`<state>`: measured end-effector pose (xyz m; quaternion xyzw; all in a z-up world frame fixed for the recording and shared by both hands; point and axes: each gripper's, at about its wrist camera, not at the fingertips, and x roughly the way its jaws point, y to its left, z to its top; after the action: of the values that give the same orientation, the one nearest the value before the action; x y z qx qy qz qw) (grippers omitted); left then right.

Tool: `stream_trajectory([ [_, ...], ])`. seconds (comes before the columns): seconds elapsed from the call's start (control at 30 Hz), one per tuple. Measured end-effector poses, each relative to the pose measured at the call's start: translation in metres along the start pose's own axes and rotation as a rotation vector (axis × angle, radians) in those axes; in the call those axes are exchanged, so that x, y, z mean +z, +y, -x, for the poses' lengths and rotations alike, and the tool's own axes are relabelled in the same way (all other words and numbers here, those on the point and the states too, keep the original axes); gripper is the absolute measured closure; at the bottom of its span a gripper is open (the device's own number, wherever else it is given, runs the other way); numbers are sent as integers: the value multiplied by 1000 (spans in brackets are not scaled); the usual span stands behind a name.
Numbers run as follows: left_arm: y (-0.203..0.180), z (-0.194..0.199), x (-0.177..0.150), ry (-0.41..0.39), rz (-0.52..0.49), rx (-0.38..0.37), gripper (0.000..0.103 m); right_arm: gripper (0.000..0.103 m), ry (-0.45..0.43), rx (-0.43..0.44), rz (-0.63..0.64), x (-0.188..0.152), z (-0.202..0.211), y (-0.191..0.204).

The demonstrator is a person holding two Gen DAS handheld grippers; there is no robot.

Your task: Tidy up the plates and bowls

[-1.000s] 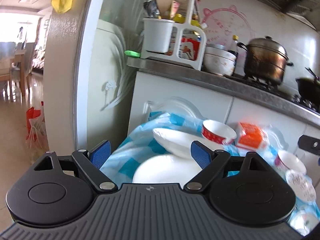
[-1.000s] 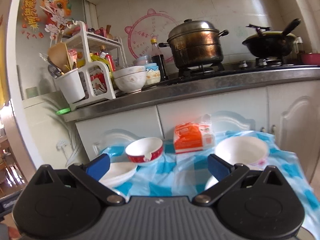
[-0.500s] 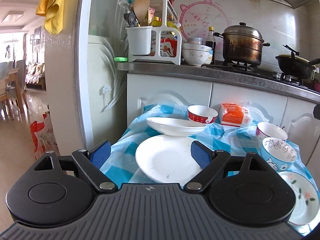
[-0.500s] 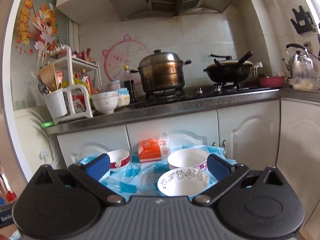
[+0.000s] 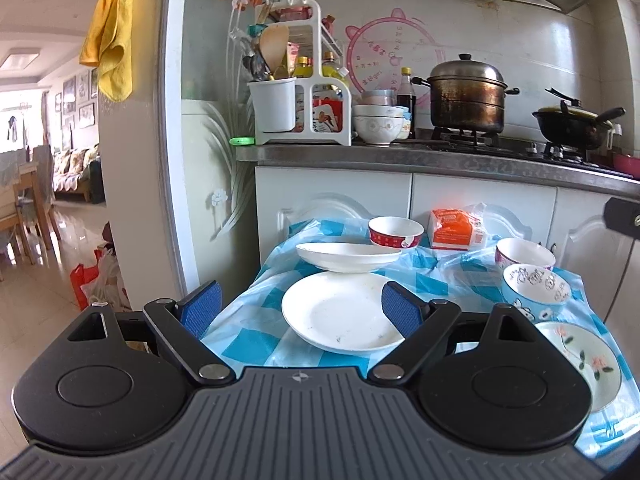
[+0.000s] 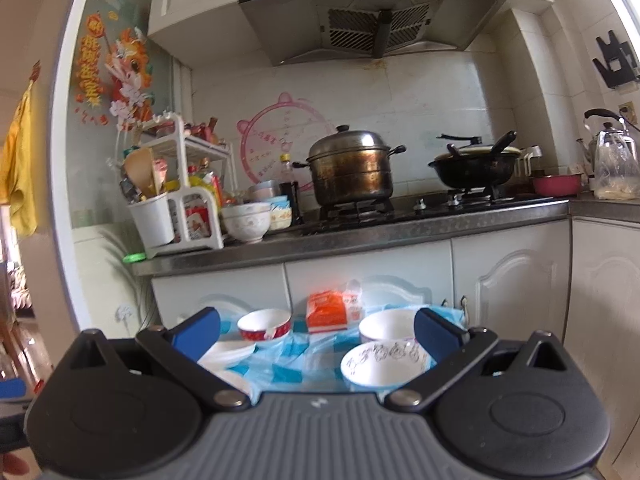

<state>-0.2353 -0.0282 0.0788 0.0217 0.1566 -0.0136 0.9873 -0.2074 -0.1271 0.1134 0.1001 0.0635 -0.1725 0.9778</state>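
Observation:
A small table under a blue-checked cloth [image 5: 256, 320] carries the dishes. In the left wrist view a white flat plate [image 5: 340, 312] lies nearest, with a white shallow dish [image 5: 346, 256] behind it and a red-rimmed bowl [image 5: 395, 232] further back. At the right stand a purple-rimmed bowl [image 5: 524, 254], a blue cartoon bowl [image 5: 534, 288] and a flowered plate [image 5: 580, 354]. My left gripper [image 5: 300, 308] hangs open above the table's near edge, holding nothing. My right gripper [image 6: 316, 332] is also open and empty, held back from the cartoon bowl [image 6: 380, 362], purple-rimmed bowl [image 6: 386, 326] and red-rimmed bowl [image 6: 264, 324].
An orange packet [image 5: 456, 228] lies at the table's back. Behind runs a counter [image 5: 440, 160] with a utensil rack [image 5: 300, 100], stacked bowls [image 5: 378, 124], a steamer pot [image 5: 466, 96] and a black wok [image 5: 572, 126]. A doorway to another room opens on the left.
Both grippers have drawn back and risen from the table, so the dishes look smaller and further off. Both stay open and empty. No dish has moved.

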Motion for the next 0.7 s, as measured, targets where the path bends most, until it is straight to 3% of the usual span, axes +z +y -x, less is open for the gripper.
stream_trajectory([
  [0.7,-12,24,-11,30,-84,-144,0,1,29,-57,18,-22,29,-19],
])
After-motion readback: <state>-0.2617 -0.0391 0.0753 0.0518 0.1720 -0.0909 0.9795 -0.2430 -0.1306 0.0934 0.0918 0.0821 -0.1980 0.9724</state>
